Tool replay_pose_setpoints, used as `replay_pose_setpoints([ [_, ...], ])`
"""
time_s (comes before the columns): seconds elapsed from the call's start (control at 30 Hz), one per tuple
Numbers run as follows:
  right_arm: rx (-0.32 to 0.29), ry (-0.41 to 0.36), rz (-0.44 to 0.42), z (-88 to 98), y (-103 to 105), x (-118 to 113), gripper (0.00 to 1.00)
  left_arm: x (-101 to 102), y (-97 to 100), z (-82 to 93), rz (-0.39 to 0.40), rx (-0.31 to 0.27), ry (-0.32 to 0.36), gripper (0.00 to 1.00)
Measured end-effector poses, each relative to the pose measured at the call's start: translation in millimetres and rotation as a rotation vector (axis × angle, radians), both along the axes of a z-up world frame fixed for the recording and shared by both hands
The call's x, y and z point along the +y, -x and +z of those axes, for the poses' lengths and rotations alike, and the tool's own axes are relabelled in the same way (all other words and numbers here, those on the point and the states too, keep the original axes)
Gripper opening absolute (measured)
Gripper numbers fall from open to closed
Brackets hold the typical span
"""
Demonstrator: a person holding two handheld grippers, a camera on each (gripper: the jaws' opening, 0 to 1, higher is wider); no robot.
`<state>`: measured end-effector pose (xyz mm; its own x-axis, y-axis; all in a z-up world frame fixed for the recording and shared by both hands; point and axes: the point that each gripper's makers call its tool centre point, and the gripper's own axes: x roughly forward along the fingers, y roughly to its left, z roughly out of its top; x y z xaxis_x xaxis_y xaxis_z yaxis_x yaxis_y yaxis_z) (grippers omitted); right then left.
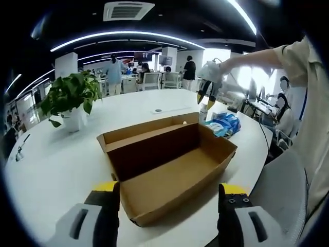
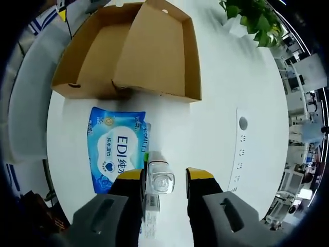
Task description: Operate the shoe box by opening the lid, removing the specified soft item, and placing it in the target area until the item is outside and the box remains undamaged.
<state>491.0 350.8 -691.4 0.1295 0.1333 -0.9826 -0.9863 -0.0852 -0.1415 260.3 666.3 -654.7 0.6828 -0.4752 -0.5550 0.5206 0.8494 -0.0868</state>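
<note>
The brown cardboard shoe box (image 1: pixel 169 164) lies open on the white round table (image 1: pixel 56 164), its lid folded back and its inside bare. My left gripper (image 1: pixel 171 189) is open, jaws on either side of the box's near corner. A blue soft pack of wipes (image 1: pixel 226 123) lies on the table just beyond the box's right end, next to a small clear bottle (image 1: pixel 204 110). My right gripper (image 1: pixel 207 95) hangs above that bottle on a person's arm. In the right gripper view the right gripper (image 2: pixel 164 177) is open, looking down on the bottle (image 2: pixel 159 182), the wipes pack (image 2: pixel 115 149) and the box (image 2: pixel 133 51).
A potted green plant (image 1: pixel 72 98) stands at the table's far left, also top right in the right gripper view (image 2: pixel 252 20). A round socket cover (image 2: pixel 242 123) sits in the tabletop. A grey chair (image 1: pixel 282 180) is at the near right edge. People and desks fill the background.
</note>
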Motion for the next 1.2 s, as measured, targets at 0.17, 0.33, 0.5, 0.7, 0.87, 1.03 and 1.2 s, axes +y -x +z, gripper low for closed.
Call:
replay_pose_setpoints([
  [0.17,0.002,-0.077,-0.063,9.4,1.3,15.1,0.31,15.5,-5.0,-5.1,0.07,0.019,-0.029,0.64],
  [0.33,0.017,-0.159,-0.139,19.5,3.3,34.2,0.3,25.1,-8.8,-8.3,0.116,0.027,-0.041,0.53],
  [0.5,0.025,-0.228,-0.223,26.9,1.5,51.5,0.29,35.4,-12.2,-14.2,0.164,0.049,-0.065,0.37],
  [0.7,0.04,-0.297,-0.338,25.3,-1.0,70.9,0.27,49.3,-15.5,-21.1,0.25,0.087,-0.047,0.28],
  [0.87,0.052,-0.339,-0.416,16.9,-1.8,84.4,0.26,58.6,-17.1,-26.0,0.311,0.116,-0.026,0.24],
  [1.03,0.07,-0.39,-0.502,8.2,-3.6,96.6,0.27,64.1,-16.8,-32.7,0.367,0.159,0.009,0.18],
  [1.2,0.073,-0.408,-0.57,-4.9,-7.2,101.6,0.26,65.0,-16.3,-42.2,0.405,0.202,0.03,0.14],
])
